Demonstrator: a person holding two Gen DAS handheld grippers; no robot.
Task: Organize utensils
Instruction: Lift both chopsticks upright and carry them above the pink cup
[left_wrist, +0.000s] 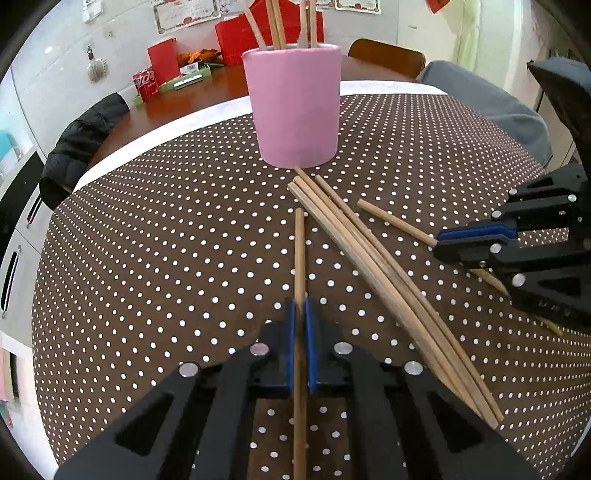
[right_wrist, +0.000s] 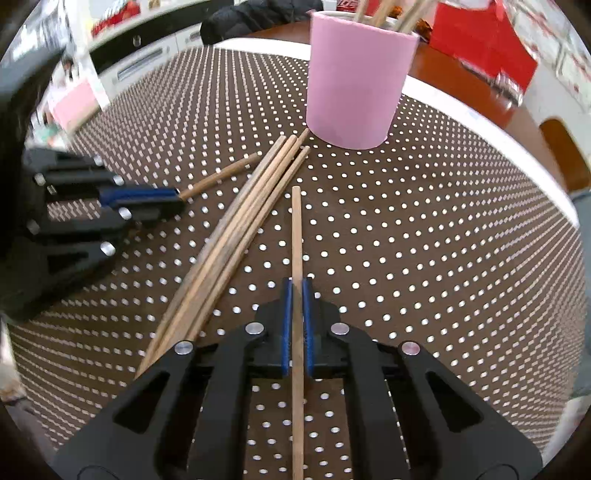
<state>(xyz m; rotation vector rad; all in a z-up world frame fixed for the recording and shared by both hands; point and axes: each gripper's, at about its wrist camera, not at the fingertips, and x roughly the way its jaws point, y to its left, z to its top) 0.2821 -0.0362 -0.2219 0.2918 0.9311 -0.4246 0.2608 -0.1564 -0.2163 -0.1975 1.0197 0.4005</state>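
Polka-dot table (left_wrist: 147, 240) carries pink cup (left_wrist: 295, 107) w/ chopsticks, straight ahead of both tools. Loose chopstick bundle (left_wrist: 388, 288) lies btwn tools. Left tool (left_wrist: 300, 347) clenched on one chopstick (left_wrist: 300, 251); right tool (right_wrist: 297, 325) clenched on another chopstick (right_wrist: 296, 229).

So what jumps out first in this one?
The pink cup stands upright at the far middle of the dotted tablecloth, already bristling with chopsticks. In front of it lies a loose bundle of chopsticks. Each tongs, left and right, is shut on a single chopstick pointing toward the cup.
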